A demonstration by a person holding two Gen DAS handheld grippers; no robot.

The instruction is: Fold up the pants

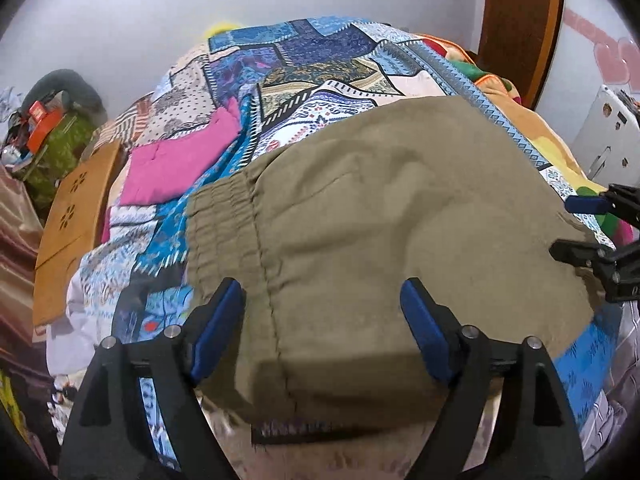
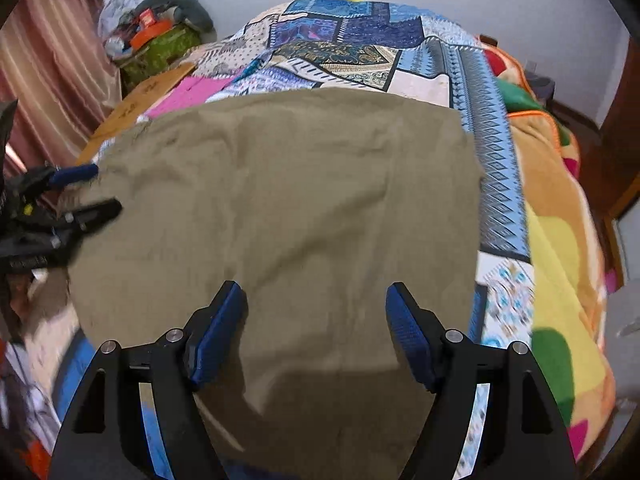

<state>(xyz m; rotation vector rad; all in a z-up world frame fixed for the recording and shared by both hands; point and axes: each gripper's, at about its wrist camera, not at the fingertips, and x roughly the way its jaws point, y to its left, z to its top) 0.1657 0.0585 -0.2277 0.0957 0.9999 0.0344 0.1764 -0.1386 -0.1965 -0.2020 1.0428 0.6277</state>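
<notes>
Both jaws gape over olive pants (image 1: pixel 380 200).

The pants (image 1: pixel 400 216) lie flat on the patchwork bedspread (image 1: pixel 320 60), which covers the bed; their elastic waistband (image 1: pixel 224 232) sits at the left side in the left wrist view; a folded cloth (image 1: pixel 180 168) lies on the bedspread just beyond the waistband; a cardboard box (image 1: pixel 76 216) stands left of the bed, with a cluttered pile (image 1: pixel 44 128) behind it; a blanket (image 2: pixel 560 240) lies along the right of the bedspread; the left gripper (image 1: pixel 322 320) hovers over the pants' near edge; the right gripper (image 2: pixel 316 320) hovers over their right part.
</notes>
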